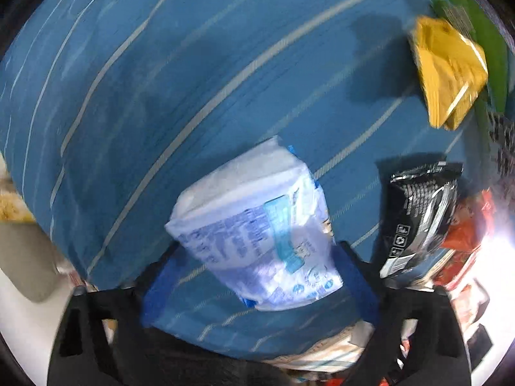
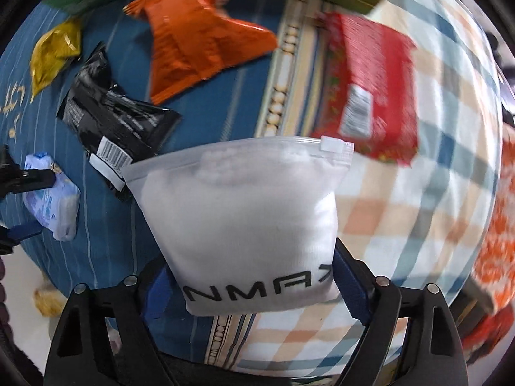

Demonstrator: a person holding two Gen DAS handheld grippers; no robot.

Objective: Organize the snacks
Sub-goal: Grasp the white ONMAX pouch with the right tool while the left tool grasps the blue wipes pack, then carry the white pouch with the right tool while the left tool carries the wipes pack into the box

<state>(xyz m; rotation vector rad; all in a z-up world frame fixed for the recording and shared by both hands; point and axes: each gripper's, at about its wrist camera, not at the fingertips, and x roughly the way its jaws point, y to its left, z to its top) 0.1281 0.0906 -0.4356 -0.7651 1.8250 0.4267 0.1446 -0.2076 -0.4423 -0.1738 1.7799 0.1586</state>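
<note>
Blue-padded fingers [image 1: 162,284] of your left gripper [image 1: 257,276] are clamped on a small white plastic packet with blue print [image 1: 257,238]. It's pinched at its lower end and tilted, and sits raised over the blue striped cloth [image 1: 145,96]. The wrapper is crinkled and the print is too blurred to read.

Right of it, a black foil snack pack [image 1: 418,215] lies on the cloth, near but apart. Further out there's a yellow foil pouch [image 1: 449,70] resting against a green packet [image 1: 482,41] at the frame edge.

Your right gripper [image 2: 257,292] is closed on a frosted translucent zip bag [image 2: 241,218], held at its bottom with the zip seal up. Inside is soft white stuff, and I can't tell what. Black lettering "NMA" runs across the lower part, and the slider sits at the top right corner.

Beyond it, the right view shows an orange foil bag [image 2: 202,35] on the blue cloth, well apart from the zip bag. A red printed packet [image 2: 370,93] lies on a checked cloth [image 2: 418,209] of beige, white and blue.

At far left in that view, the left gripper's fingers are closed around the white packet [image 2: 54,193].
</note>
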